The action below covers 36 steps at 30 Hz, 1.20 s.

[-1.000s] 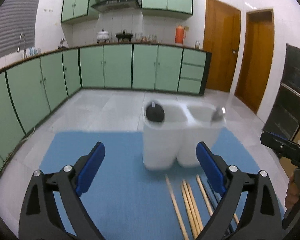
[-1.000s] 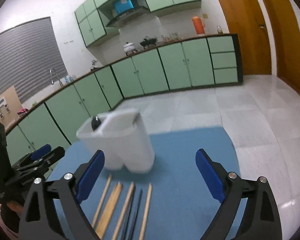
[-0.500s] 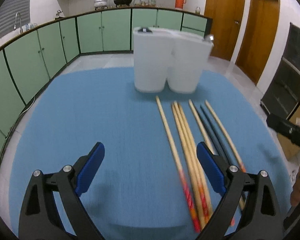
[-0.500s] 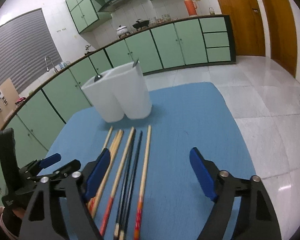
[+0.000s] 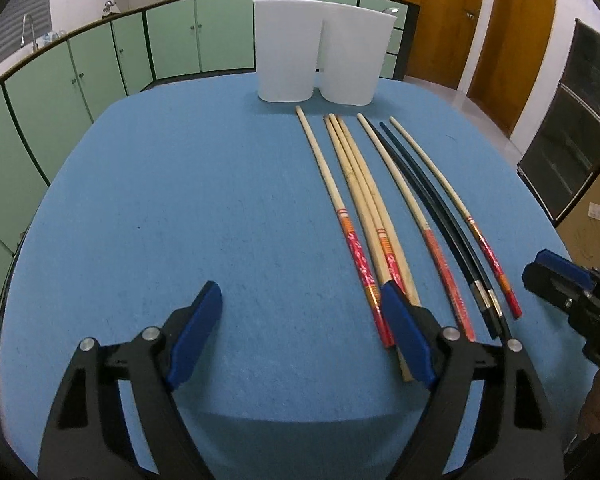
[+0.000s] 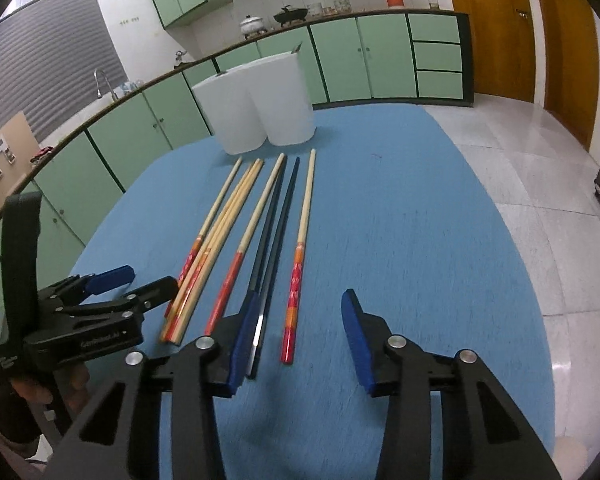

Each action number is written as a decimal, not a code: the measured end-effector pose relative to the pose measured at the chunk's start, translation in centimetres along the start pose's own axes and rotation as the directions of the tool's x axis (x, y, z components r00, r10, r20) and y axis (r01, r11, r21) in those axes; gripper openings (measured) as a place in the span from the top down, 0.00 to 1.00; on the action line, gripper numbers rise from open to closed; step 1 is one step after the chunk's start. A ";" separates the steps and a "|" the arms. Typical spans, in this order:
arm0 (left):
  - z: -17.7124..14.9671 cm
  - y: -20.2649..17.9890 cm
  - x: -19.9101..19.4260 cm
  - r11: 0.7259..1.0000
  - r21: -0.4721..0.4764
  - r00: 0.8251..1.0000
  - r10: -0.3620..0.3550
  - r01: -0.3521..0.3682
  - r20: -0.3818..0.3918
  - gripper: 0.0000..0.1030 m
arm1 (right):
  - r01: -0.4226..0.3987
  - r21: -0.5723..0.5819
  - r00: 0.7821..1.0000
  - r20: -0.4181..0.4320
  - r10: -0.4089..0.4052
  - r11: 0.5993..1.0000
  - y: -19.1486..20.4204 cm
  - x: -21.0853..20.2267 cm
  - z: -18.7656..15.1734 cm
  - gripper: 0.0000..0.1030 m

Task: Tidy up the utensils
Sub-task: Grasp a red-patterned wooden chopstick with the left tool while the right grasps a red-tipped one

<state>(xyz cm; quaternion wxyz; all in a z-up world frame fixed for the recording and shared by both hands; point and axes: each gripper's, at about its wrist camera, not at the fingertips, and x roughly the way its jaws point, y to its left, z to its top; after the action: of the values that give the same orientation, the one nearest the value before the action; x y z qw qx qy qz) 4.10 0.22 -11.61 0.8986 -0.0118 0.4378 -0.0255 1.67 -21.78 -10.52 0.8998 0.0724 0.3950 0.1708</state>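
Several chopsticks lie side by side on the blue table: wooden ones with red ends [image 5: 332, 192] [image 6: 256, 216] and a black pair [image 5: 428, 196] [image 6: 278, 216]. A white two-compartment holder [image 5: 324, 48] [image 6: 260, 100] stands at the far edge, beyond their tips. My left gripper [image 5: 300, 332] is open and empty, low over the table, its right finger over the red ends. My right gripper [image 6: 296, 336] is open and empty, around the near end of the rightmost red-ended chopstick [image 6: 298, 276]. The left gripper also shows in the right wrist view [image 6: 140, 284].
The blue table [image 5: 160, 200] has rounded edges, with floor beyond on the right [image 6: 540, 160]. Green cabinets [image 5: 100, 56] run behind. The right gripper's tip [image 5: 560, 280] shows at the left wrist view's right edge.
Both grippers have dropped toward the table and drawn back to the chopsticks' near ends. The holder now looks farther away. The right gripper's opening has narrowed a little.
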 end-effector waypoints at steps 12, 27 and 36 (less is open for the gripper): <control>-0.2 -0.2 -0.3 0.999 0.001 0.999 0.045 -0.045 -0.009 0.40 | 0.002 -0.007 1.000 0.012 -0.002 1.000 -0.1 -0.8 -0.9 0.59; -1.5 -0.4 -1.1 0.998 -0.009 0.998 0.060 -0.059 0.008 0.46 | 0.021 -0.046 1.000 -0.016 -0.022 0.999 1.2 0.3 -2.9 0.85; -1.2 -0.9 -0.8 0.998 -0.005 0.998 0.056 -0.056 0.007 0.59 | 0.072 -0.076 0.997 -0.012 -0.073 0.994 1.4 1.0 -2.8 0.89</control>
<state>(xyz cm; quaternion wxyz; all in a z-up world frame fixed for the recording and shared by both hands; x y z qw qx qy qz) 2.60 -0.65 -11.71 0.9005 -0.0018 0.4349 0.0007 -0.15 -20.13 -12.71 0.9044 0.0226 0.3974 0.1533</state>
